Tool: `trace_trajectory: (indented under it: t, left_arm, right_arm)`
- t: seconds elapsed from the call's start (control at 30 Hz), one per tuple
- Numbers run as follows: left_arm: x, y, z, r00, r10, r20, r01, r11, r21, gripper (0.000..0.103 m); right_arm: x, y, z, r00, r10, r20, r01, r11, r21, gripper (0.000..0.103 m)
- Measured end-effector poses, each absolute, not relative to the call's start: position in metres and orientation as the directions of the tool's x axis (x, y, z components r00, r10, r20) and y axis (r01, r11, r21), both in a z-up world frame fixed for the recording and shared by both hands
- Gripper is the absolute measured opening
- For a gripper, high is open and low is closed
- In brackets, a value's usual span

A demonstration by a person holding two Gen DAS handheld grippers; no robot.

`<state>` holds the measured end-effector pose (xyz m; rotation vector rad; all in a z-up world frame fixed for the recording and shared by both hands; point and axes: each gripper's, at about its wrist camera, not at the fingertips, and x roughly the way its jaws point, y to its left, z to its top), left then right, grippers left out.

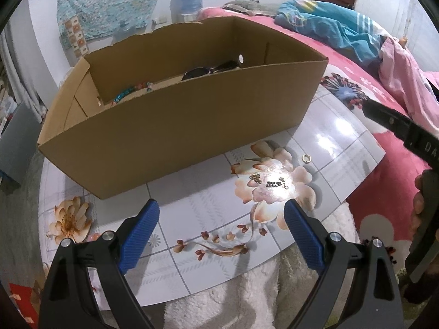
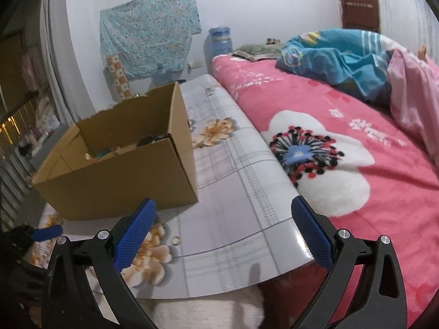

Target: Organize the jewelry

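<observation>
Left gripper (image 1: 221, 213): fingers wide apart, holding nothing, above the mat (image 1: 192, 246).
Right gripper (image 2: 223, 213): fingers spread, holding nothing.
Chain (image 1: 270, 182): on the mat just ahead of the left gripper's right finger.
Ring (image 1: 306, 158): slightly beyond the chain.
Box (image 1: 178, 131): ahead of the left gripper, beads (image 1: 129, 94) inside.
</observation>
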<state>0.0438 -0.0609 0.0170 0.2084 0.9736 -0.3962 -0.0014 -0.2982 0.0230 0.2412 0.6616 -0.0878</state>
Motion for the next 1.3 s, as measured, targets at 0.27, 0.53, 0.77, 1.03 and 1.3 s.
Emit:
trace_trajectory:
  t: [0.27, 0.53, 0.77, 1.03, 1.3]
  left_arm:
    - [0.043, -0.051, 0.022, 0.508, -0.260, -0.821, 0.432, 0.902, -0.018, 0.090]
    - [0.043, -0.028, 0.025, 0.514, -0.301, -0.803, 0.430, 0.901, -0.063, 0.090]
    - [0.041, -0.007, 0.027, 0.519, -0.352, -0.779, 0.434, 0.894, -0.115, 0.090]
    - [0.037, 0.004, 0.023, 0.512, -0.398, -0.761, 0.465, 0.874, -0.144, 0.090]
    - [0.026, 0.002, 0.024, 0.532, -0.440, -0.724, 0.535, 0.837, -0.116, 0.090]
  right_arm:
    - [-0.002, -0.280, 0.032, 0.799, -0.035, -0.600, 0.157, 0.976, 0.152, 0.095]
    - [-0.011, -0.262, 0.047, 0.836, -0.025, -0.549, 0.145, 0.974, 0.176, 0.095]
    - [-0.015, -0.238, 0.056, 0.845, -0.044, -0.533, 0.141, 0.980, 0.143, 0.095]
    - [-0.017, -0.223, 0.056, 0.835, -0.030, -0.549, 0.137, 0.978, 0.155, 0.095]
    - [-0.029, -0.260, 0.051, 0.834, -0.052, -0.549, 0.195, 0.959, 0.205, 0.095]
